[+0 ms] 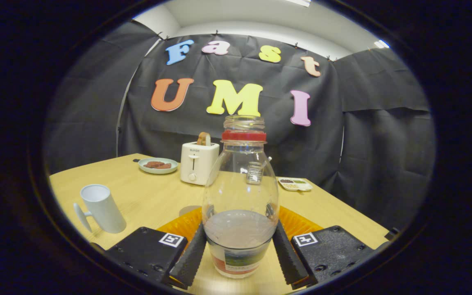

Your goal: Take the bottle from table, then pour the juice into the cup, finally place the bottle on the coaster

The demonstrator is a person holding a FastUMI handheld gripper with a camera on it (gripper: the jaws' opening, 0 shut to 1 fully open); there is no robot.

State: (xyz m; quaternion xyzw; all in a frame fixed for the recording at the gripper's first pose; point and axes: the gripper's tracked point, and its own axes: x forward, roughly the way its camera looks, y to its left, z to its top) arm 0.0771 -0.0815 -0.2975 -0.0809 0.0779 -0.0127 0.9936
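A clear bottle (240,184) with a red neck ring and no cap stands upright between my fingers. Pale juice fills its lower part. My gripper (239,231) is shut on the bottle, with both ribbed black fingers (191,256) pressing its lower sides. The orange ridged coaster (178,224) lies on the table just beyond the fingers, showing on both sides of the bottle. A white cup (101,208) with a handle stands upright to the left of the fingers, apart from the bottle. Whether the bottle's base rests on the table I cannot tell.
On the wooden table (146,192), a white toaster (198,163) holding a slice of bread stands beyond the bottle. Left of it is a green plate (158,165) with food. A small white tray (295,184) lies at the far right, near the table's edge.
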